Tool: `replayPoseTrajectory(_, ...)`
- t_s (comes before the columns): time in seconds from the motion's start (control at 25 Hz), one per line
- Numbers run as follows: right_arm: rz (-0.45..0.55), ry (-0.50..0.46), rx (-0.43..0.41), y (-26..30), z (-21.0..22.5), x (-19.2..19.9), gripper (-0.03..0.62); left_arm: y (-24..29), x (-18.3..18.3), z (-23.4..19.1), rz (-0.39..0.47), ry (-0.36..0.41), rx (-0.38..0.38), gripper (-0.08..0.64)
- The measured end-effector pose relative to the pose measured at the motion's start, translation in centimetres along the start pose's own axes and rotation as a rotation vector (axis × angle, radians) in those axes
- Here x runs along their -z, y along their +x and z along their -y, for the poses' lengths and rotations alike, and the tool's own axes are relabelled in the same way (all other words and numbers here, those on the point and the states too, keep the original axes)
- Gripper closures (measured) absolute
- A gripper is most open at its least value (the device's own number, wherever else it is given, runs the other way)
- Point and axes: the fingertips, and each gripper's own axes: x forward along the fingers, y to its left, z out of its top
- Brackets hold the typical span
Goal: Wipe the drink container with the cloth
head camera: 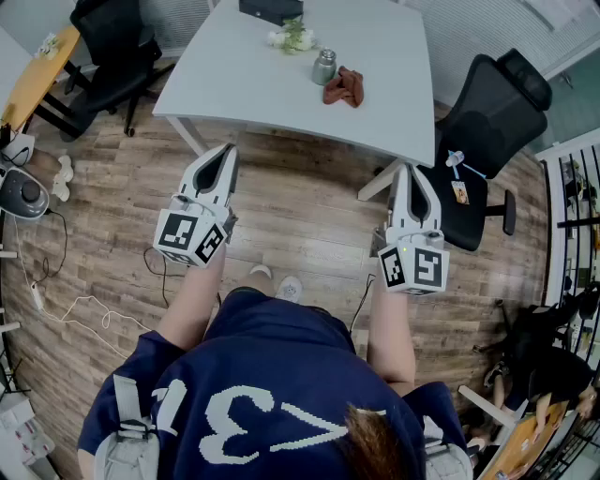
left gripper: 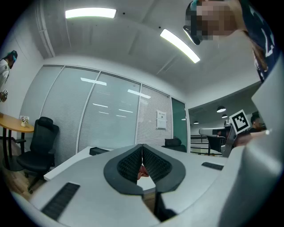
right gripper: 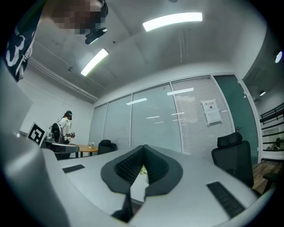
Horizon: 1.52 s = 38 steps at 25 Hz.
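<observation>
Evidently pre-start: left tool [head camera: 228,152] and right tool [head camera: 410,171] were closed, empty, short of worktop [head camera: 234,80]; next, opening for cloth [head camera: 344,87] beside container [head camera: 324,67].

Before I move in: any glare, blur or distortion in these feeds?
Head view: evenly lit, sharp, edges bowed; cloth and drink container clear on the white table. Left gripper view: heavy fisheye, bright ceiling strips. Right gripper view: same fisheye, dark corners.

Office, glass partition walls with blinds [left gripper: 111,115], black swivel chairs [head camera: 492,108], white worktop [head camera: 244,70], wood-look floor [head camera: 300,216], ceiling strip lights [right gripper: 172,21]
</observation>
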Motion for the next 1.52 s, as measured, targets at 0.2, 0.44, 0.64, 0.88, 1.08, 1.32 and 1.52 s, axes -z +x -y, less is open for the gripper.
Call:
replayPoseTrajectory(0.2, 0.001, -0.013, -0.017, -1.7, -0.2, -0.4, 0.568, -0.8, 0.3, 2.0, 0.000, 0.003, 0.011, 0.543)
replayPoseTrajectory(0.44, 0.004, 0.006, -0.049, -2.0, -0.8, -0.4, 0.568, -1.3, 0.2, 2.8, -0.002, 0.011, 0.004, 0.542)
replayPoseTrajectory(0.64, 0.000, 0.042, -0.072, -1.1, -1.1, 0.2, 0.567, -0.8, 0.3, 1.9, -0.010, 0.012, -0.011, 0.543)
replayPoseTrajectory(0.88, -0.015, 0.036, -0.069, 1.7, -0.4, 1.1, 0.568, 2.5, 1.0, 0.2, -0.004, 0.004, 0.003, 0.543)
replayPoseTrajectory(1.08, -0.011, 0.030, -0.051, 6.6, 0.9, 1.1, 0.567, 7.7, 0.8, -2.6, 0.018, -0.010, 0.036, 0.543)
replayPoseTrajectory(1.32, 0.014, 0.026, -0.023, 14.3, 2.3, 0.2, 0.566, 15.0, -0.3, -7.0, 0.035, -0.005, 0.085, 0.541)
replayPoseTrajectory(1.52, 0.032, 0.041, 0.008, 19.1, 3.2, 0.4, 0.566, 19.7, -0.8, -10.2, 0.037, 0.011, 0.122, 0.543)
